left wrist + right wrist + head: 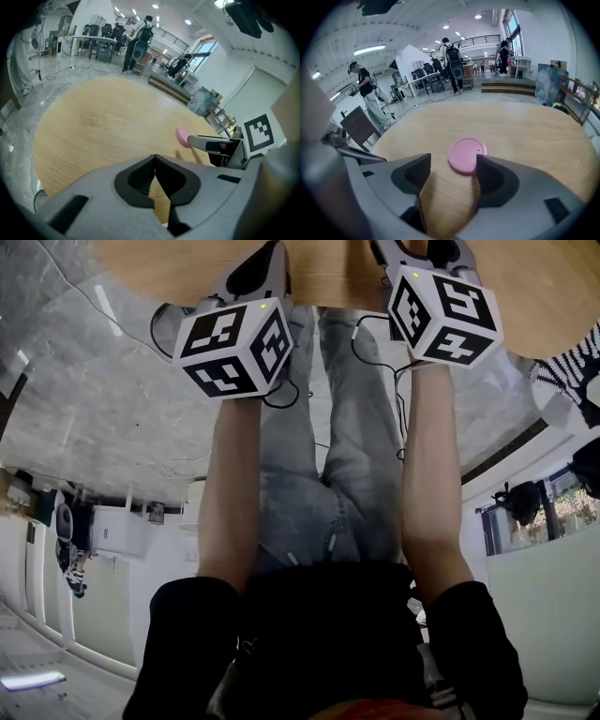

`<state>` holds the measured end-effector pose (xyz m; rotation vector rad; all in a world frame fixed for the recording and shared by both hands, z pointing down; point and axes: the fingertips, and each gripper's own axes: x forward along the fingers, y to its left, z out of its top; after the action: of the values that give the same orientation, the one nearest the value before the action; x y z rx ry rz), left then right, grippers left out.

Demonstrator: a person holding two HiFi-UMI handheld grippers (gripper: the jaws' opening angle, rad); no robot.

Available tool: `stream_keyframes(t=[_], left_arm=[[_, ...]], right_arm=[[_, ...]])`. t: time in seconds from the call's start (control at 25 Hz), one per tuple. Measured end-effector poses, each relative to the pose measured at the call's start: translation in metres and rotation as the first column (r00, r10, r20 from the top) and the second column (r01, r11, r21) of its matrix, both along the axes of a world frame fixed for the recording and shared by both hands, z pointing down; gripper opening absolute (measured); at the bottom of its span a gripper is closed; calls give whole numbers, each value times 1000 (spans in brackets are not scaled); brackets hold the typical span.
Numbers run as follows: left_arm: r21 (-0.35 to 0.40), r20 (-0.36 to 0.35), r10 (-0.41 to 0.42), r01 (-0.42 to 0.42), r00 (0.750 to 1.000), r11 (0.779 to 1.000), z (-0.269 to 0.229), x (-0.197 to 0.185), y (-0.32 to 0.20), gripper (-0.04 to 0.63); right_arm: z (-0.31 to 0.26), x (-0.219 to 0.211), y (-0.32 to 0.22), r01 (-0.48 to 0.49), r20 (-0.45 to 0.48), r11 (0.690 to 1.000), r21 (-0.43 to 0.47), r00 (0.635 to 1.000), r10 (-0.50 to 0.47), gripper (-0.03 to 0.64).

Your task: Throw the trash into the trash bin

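Note:
A flat round pink disc (466, 153) lies on the round wooden table (511, 126). My right gripper (453, 160) is open just short of it, and the disc's near edge sits behind the right fingertip, with no pad pressing on it. In the left gripper view the disc (182, 136) lies at the tip of the right gripper's finger (206, 143). My left gripper (154, 158) is shut on nothing, its jaws meeting over bare wood (103, 126). In the head view both grippers, left (261, 263) and right (422, 251), reach over the table's edge (187, 277). No trash bin shows.
Black cables (281, 395) trail on the grey floor under the table's edge, by the person's legs (328, 474). Beyond the table stand people (452, 61), desks and chairs (93, 44), and a low step (506, 86).

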<state>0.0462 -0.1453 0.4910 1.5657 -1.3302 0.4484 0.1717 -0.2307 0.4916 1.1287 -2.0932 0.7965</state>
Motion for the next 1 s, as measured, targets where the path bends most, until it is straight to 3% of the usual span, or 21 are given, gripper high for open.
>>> stream_keyframes(t=[0.24,0.48,0.76,1.0], left_arm=[[-4,-1,31,-31,1000,1000,3,4,-11,6],[-12,-4,39,-39,999,999,7,-5,-16,6],[-9,-9,24,-24,1000,1000,7,-14,-17,6],[-7,-6,-8,8,1000,1000,6,-20,-7,6]], right_arm=[[17,14,-21,13,-108,1000,0,994,-13,299],[31,7,-32,93,-176,995,-43,979,-99,324],[38,-5,-36,154,-199,986,-70,966,-165,325],[35,-4,-30,154,-188,987,-46,969,-160,324]])
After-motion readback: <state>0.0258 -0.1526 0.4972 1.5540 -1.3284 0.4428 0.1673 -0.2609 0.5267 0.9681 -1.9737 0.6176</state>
